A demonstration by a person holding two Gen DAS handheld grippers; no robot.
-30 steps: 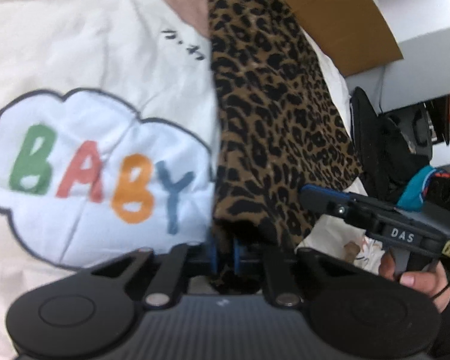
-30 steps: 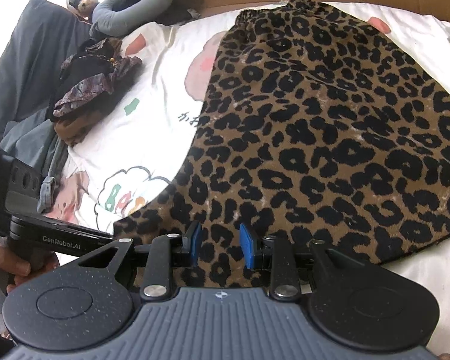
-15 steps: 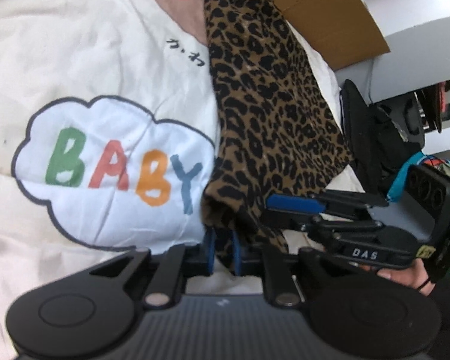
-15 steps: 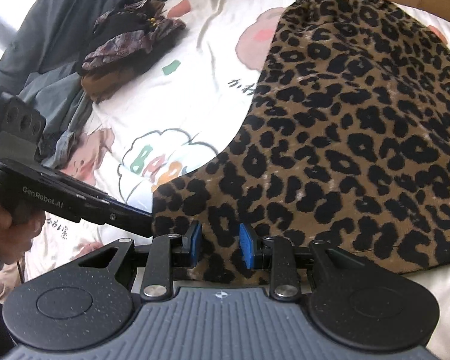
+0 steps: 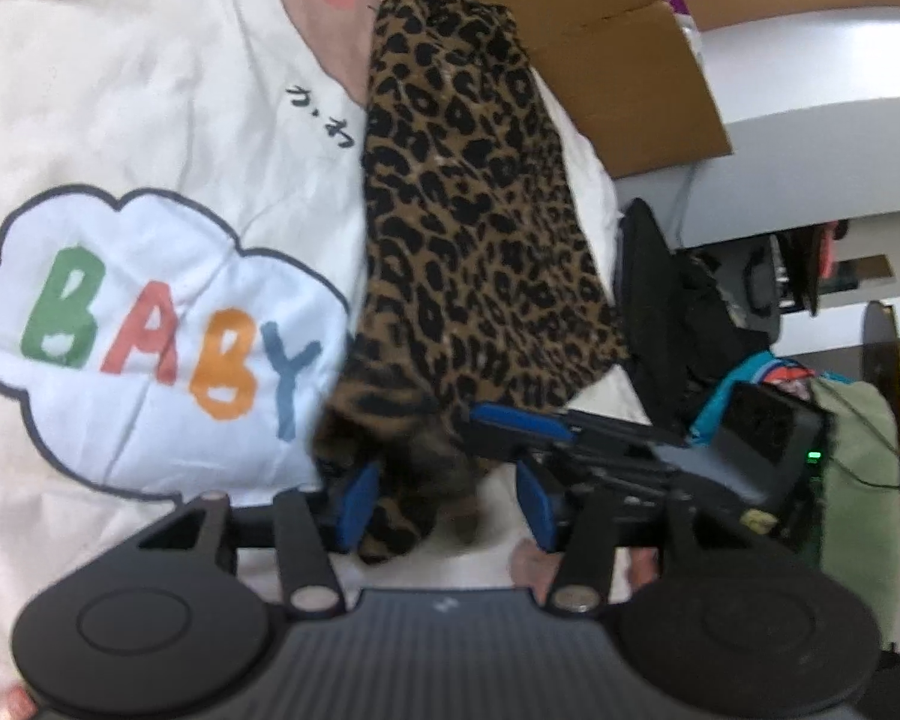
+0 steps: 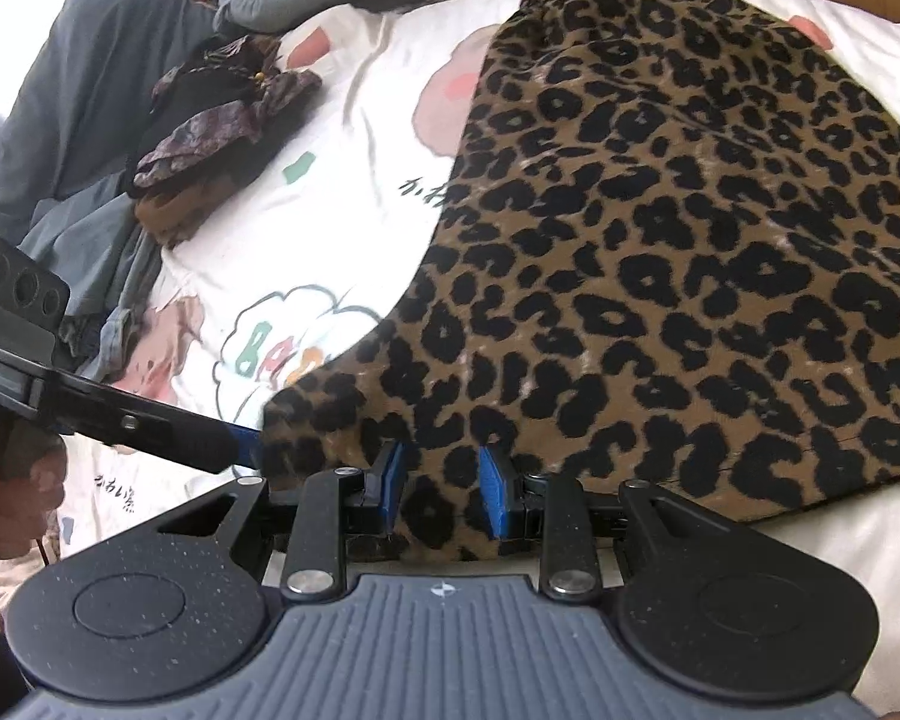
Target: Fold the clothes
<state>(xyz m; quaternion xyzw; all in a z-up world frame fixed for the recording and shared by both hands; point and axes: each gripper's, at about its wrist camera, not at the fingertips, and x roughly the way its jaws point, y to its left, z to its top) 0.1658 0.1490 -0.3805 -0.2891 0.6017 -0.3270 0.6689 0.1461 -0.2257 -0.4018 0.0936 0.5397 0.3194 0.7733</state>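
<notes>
The leopard-print cloth [image 6: 660, 228] lies spread out on a bed, on top of a white bedsheet [image 5: 150, 90] with cartoon drawings. One drawing is a cloud with the word BABY [image 5: 150, 342] in coloured letters, and it sits ahead and to the left of the left jaws. The left gripper [image 5: 444, 504] has its jaws wide apart. A bunched corner of the cloth hangs down between the two blue pads, close to the left pad, but the jaws do not pinch it. From there the cloth runs far ahead of the jaws, up to a brown cardboard box [image 5: 618, 60]. The right gripper [image 6: 441, 489] has its jaws partly apart too. The near edge of the cloth lies between its blue pads and just under them, and neither pad presses on it. The rest of the cloth fans out ahead and to the right of these jaws. The black body of the left gripper reaches in from the left side of the right jaws, with its tip at the corner of the cloth, and a hand [image 6: 6, 498] holds its handle. Far ahead and to the left of the right jaws lies a crumpled dark patterned garment [image 6: 222, 120]. Beside that sits a pile of grey clothes [image 6: 90, 132]. In the left view, the right gripper sits just right of the left jaws.
</notes>
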